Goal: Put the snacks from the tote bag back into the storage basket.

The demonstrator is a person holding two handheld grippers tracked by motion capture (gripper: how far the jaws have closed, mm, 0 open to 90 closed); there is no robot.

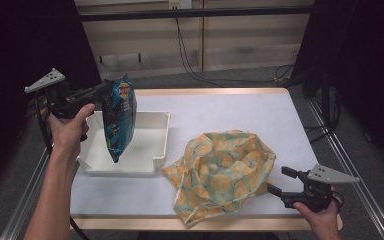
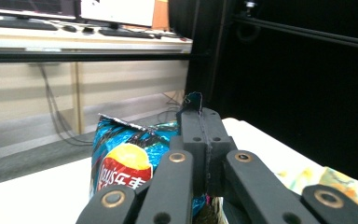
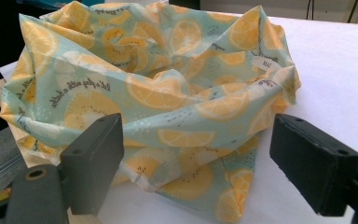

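We hold a blue chip bag (image 1: 118, 118) by its top edge in our left gripper (image 1: 101, 90), jaws pinched tight on the crimped seam. In the left gripper view the two black jaws meet flat against each other with a sliver of the bag's foil poking out above them, and the bag's (image 2: 126, 163) red and yellow logo shows just below to the left. The bag hangs upright in the air, its lower tip over the white tray (image 1: 155, 150) at the left part of the table (image 1: 240, 112); from the high view we cannot tell whether the tip touches the tray floor. The tray sits just beside a fabric bag (image 1: 220, 172) printed with orange slices on pale green, which lies crumpled and open-mouthed on the right half of the table, one corner reaching the front edge. Our right gripper (image 1: 280, 181) rests low at the front right corner, just beside the fabric bag, with its jaws spread wide and nothing between them. In the right gripper view the two black pads (image 3: 95, 161) stand well apart on either side of the frame, and the fabric bag (image 3: 158, 93) rises ahead of them, its rim folded and sagging inward, a small white label near its right edge.
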